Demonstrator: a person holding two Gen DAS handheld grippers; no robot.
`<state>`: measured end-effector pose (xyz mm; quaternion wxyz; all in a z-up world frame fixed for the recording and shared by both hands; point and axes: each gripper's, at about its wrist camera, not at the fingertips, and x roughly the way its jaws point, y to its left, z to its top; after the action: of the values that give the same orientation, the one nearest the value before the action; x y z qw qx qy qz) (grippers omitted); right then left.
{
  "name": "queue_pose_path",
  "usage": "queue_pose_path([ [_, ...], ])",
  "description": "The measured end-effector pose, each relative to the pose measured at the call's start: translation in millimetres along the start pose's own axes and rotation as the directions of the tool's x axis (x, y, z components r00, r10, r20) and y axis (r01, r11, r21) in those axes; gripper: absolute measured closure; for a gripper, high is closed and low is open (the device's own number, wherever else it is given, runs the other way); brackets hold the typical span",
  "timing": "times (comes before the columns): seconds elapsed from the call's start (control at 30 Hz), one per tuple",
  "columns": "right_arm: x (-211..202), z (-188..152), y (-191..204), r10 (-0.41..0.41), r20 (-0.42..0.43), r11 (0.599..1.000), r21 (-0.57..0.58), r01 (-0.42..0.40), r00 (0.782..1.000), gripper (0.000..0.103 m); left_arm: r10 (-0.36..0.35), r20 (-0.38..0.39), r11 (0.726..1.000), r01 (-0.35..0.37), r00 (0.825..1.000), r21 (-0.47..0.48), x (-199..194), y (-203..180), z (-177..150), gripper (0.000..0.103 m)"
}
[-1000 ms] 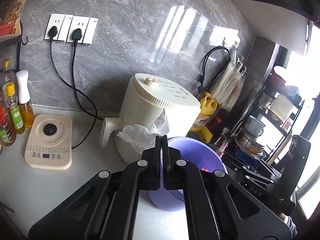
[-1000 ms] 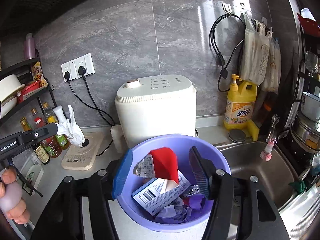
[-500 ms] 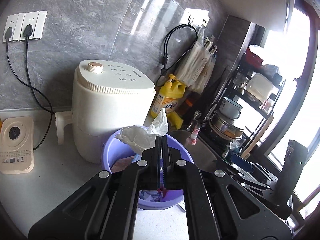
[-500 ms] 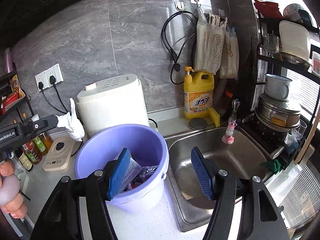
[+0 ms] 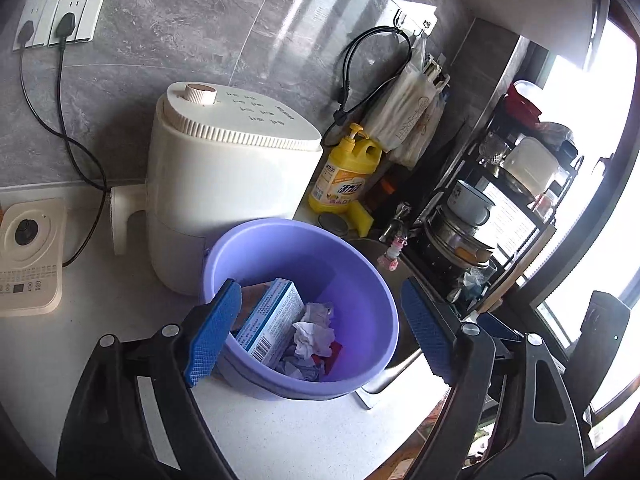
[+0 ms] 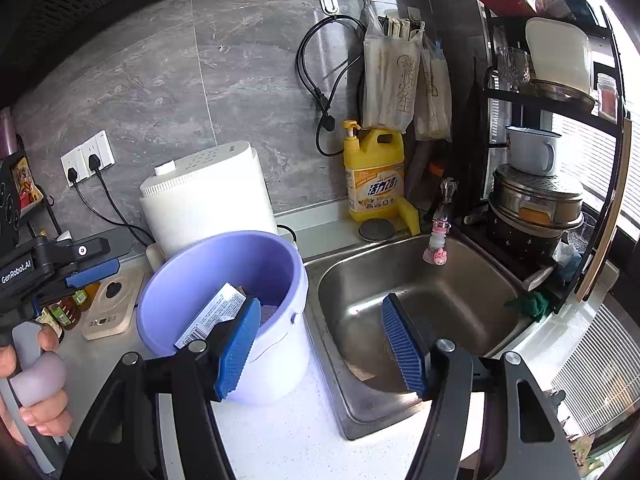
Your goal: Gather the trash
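both tongs tilt down, left tongs [image 5: 320, 338] opening over bucket [image 5: 360, 264], right tongs [image 6: 320, 346] released.

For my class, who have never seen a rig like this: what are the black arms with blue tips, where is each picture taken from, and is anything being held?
A person holds two hand-held grippers, each with a camera looking along its blue-padded fingers. The left view shows the left gripper above a purple bucket on a white counter; its jaws are opening with nothing between them, and crumpled tissue lies in the bucket beside a box. The right view shows the right gripper, open and empty, between the bucket and a steel sink. A white appliance and a yellow soap bottle stand behind.
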<state>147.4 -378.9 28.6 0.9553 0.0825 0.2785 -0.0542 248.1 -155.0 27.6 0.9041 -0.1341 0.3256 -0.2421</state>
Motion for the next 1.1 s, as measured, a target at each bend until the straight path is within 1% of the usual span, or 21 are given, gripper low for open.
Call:
queue_pose_path([
  [0.1, 2.2, 0.0, 9.4, 0.026, -0.005, 1.000, -0.014, -0.026, 1.000, 0.040, 0.057, 0.014, 0.998, -0.057, 0.998, 0.015, -15.2, 9.6, -1.5, 0.016],
  [0.23, 3.3, 1.2, 22.9, 0.064, -0.011, 0.997, -0.032, -0.065, 0.998, 0.039, 0.123, 0.022, 0.992, -0.123, 0.992, 0.011, -35.1, 22.3, -5.1, 0.015],
  [0.3, 3.3, 1.4, 28.9, 0.084, -0.018, 0.996, -0.035, -0.084, 0.996, 0.035, 0.156, 0.030, 0.988, -0.156, 0.987, 0.009, -46.4, 28.4, -7.0, 0.014],
  [0.33, 3.3, 1.3, 31.9, 0.093, -0.023, 0.995, -0.035, -0.094, 0.995, 0.035, 0.175, 0.035, 0.985, -0.175, 0.984, 0.009, -53.0, 31.5, -8.3, 0.014],
  [0.43, 3.1, 1.0, 41.0, 0.128, -0.038, 0.991, -0.036, -0.129, 0.991, 0.033, 0.230, 0.050, 0.973, -0.230, 0.972, 0.009, -73.1, 40.0, -12.8, 0.012],
  [0.5, 2.6, 1.3, 48.0, 0.144, -0.046, 0.988, -0.041, -0.146, 0.989, 0.029, 0.264, 0.062, 0.964, -0.265, 0.963, 0.013, -87.3, 44.8, -15.5, 0.010],
  [0.57, 1.4, 2.4, 55.6, 0.159, -0.054, 0.985, -0.051, -0.162, 0.986, 0.028, 0.294, 0.072, 0.955, -0.296, 0.953, 0.014, -102.5, 49.8, -18.0, 0.008],
  [0.67, -4.2, 2.7, 67.3, 0.178, -0.059, 0.981, -0.070, -0.182, 0.982, 0.022, 0.325, 0.065, 0.946, -0.325, 0.944, -0.012, -123.4, 57.4, -19.4, 0.006],
  [0.77, -12.2, 2.3, 77.9, 0.204, -0.064, 0.974, -0.082, -0.209, 0.977, 0.017, 0.373, 0.068, 0.928, -0.373, 0.925, -0.002, -142.4, 59.6, -21.5, 0.006],
  [0.9, -24.8, 0.9, 89.6, 0.243, -0.067, 0.965, -0.087, -0.248, 0.968, 0.008, 0.410, 0.095, 0.911, -0.413, 0.907, 0.011, -168.6, 58.1, -25.0, 0.006],
  [1.0, -34.7, -0.5, 96.9, 0.266, -0.068, 0.957, -0.098, -0.272, 0.961, 0.008, 0.432, 0.118, 0.899, -0.438, 0.894, 0.024, -186.2, 53.1, -28.4, 0.006],
  [1.1, -42.6, -2.3, 102.0, 0.295, -0.078, 0.947, -0.106, -0.302, 0.952, 0.008, 0.438, 0.139, 0.895, -0.445, 0.888, 0.020, -203.4, 48.4, -32.0, 0.006],
])
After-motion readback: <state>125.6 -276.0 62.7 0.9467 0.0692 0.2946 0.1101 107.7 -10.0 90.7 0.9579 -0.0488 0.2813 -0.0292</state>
